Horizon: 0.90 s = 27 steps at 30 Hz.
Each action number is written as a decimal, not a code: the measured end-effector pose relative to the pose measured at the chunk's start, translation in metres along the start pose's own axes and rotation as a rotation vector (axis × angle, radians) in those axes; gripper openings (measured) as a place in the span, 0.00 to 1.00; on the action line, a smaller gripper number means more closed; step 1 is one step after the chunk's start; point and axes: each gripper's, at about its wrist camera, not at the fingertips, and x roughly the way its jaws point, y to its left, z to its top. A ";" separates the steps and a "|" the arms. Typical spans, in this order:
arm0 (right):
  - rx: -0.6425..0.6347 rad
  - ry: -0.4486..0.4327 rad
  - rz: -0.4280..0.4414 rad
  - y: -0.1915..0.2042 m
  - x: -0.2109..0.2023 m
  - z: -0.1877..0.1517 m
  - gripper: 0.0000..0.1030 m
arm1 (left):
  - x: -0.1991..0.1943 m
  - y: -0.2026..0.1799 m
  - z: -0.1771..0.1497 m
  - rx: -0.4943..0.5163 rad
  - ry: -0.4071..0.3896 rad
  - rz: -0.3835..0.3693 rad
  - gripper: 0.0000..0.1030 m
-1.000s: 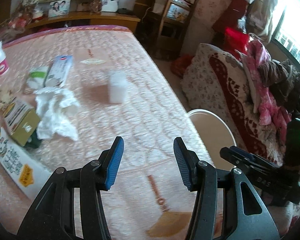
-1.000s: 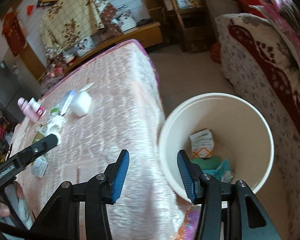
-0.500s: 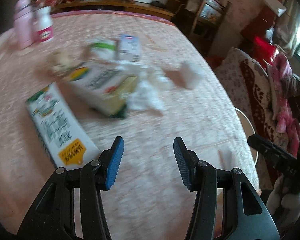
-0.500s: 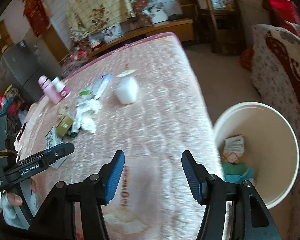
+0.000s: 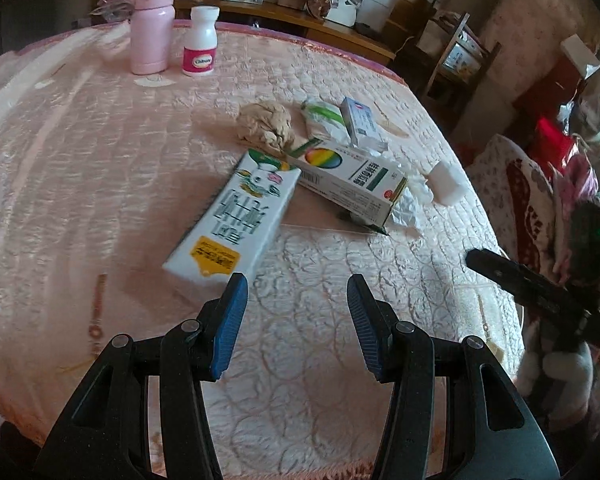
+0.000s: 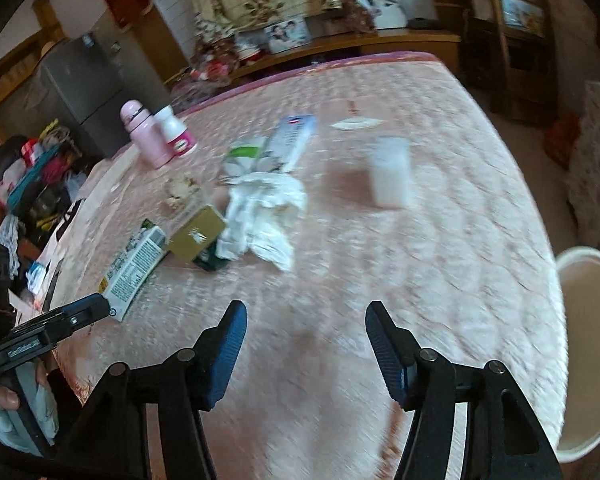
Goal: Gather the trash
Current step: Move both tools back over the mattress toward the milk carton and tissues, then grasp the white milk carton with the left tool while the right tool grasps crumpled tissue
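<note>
Both tongs stand empty — the left gripper [image 5: 294,300] parted just near the long carton [image 5: 230,226], the right gripper [image 6: 304,326] having just widened over bare quilt [image 6: 440,240] — so, judging by the overlap, a hasty grab could drag the boxed carton [image 5: 350,180] and tissues [image 6: 262,208] along, far from the bin [image 6: 588,344] at the right.

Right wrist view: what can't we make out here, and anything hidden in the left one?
- Bin, right wrist view: cut off by the frame edge, so its contents are hidden.
- White cup, right wrist view: motion blur; whether it holds anything is unclear.
- Crumpled tissue, left wrist view: mostly hidden behind the medicine box.
- Dark item under the box, both views: too little showing to identify.
- Right gripper, left wrist view: only its side; fingertips cut off.
</note>
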 end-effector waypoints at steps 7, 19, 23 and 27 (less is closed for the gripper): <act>-0.080 0.026 0.005 0.023 0.031 0.026 0.63 | -0.013 0.000 0.011 0.079 -0.045 0.031 0.58; -0.135 0.057 -0.022 0.025 0.075 0.060 0.67 | 0.033 0.010 0.033 0.173 -0.022 0.137 0.58; -0.149 0.062 -0.011 0.027 0.089 0.069 0.67 | 0.046 0.011 0.039 0.168 0.002 0.129 0.58; -0.156 0.064 0.007 0.028 0.103 0.073 0.50 | 0.055 0.011 0.040 0.165 0.024 0.119 0.58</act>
